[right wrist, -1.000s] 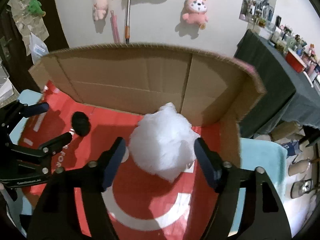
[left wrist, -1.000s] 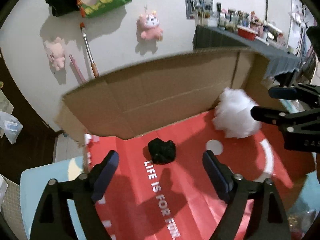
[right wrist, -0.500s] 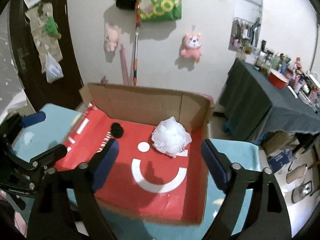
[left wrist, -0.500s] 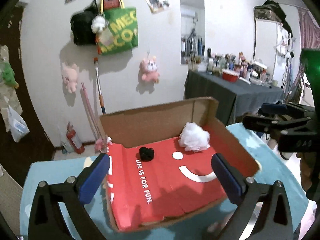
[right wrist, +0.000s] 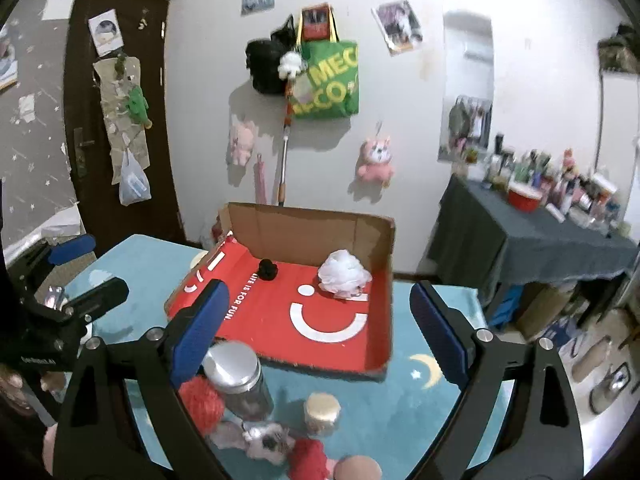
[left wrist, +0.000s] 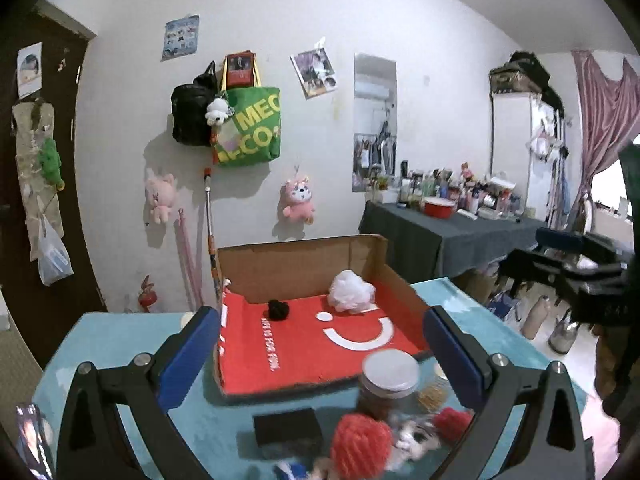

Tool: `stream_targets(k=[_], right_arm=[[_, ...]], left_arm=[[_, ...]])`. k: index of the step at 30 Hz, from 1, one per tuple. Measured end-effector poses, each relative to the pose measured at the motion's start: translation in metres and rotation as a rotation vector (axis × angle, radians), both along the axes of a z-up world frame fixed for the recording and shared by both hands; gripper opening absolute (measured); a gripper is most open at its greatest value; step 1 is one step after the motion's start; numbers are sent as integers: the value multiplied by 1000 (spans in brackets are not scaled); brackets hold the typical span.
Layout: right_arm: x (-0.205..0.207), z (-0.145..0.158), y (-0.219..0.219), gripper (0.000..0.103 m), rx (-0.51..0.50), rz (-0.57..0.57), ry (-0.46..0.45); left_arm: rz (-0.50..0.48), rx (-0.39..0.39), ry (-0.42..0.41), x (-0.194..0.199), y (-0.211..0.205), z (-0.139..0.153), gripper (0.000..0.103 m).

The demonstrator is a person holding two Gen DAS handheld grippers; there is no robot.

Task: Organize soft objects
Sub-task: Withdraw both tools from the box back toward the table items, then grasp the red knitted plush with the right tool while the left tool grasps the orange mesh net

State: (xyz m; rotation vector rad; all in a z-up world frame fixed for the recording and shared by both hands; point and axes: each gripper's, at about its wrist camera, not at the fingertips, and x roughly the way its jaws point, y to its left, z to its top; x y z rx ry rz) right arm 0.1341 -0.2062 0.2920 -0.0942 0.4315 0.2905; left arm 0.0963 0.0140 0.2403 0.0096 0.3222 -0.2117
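Red box (right wrist: 256,320) holding white puff (right wrist: 344,272), black puff (right wrist: 267,269), both hand-held grippers (left wrist: 320,350) (right wrist: 320,328) released

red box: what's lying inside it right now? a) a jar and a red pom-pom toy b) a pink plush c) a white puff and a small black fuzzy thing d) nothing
c: the white puff sits near the back right corner of the red box and the small black fuzzy thing lies left of it by the back wall; the jar and the red-haired toy are outside on the blue cloth.
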Motion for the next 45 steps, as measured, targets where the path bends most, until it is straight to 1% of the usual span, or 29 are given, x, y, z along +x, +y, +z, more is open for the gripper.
stream_targets(k=[1, 3, 5, 9, 11, 16, 20, 22, 24, 28, 32, 41, 45], right_arm=[[-10, -2, -1, 93, -3, 0, -17], [-36, -8, -2, 99, -5, -12, -62], [-62, -17, -3, 99, 4, -24, -111], [-98, -36, -3, 99, 11, -45, -157], [-115, -48, -1, 100, 10, -61, -183], [-137, -77, -6, 100, 30, -120, -190], [-141, -107, -14, 100, 68, -135, -147], [-142, -118, -16, 100, 72, -140, -133], [-142, -132, -14, 100, 55, -152, -119], [-143, -154, -7, 100, 28, -152, -99], [-137, -176, 1, 100, 2, -145, -45], [-122, -214, 4, 100, 12, -147, 66], [-117, -223, 3, 100, 4, -153, 90]], left_arm=[[-1, -10, -7, -6, 0, -2, 103], [15, -26, -35, -23, 0, -6, 103], [21, -41, -65, -39, 0, -10, 103], [36, -36, -105, -64, -4, -22, 103], [49, -18, -111, -75, -7, -33, 103], [61, -15, -83, -89, -13, -63, 103], [48, 0, -24, -91, -16, -92, 103], [55, 4, -12, -91, -17, -104, 103], [59, 8, 18, -87, -17, -115, 103], [58, -7, 77, -80, -14, -136, 103], [59, -19, 141, -70, -11, -155, 103], [64, -16, 234, -55, -12, -183, 103], [70, -9, 256, -51, -12, -190, 103]])
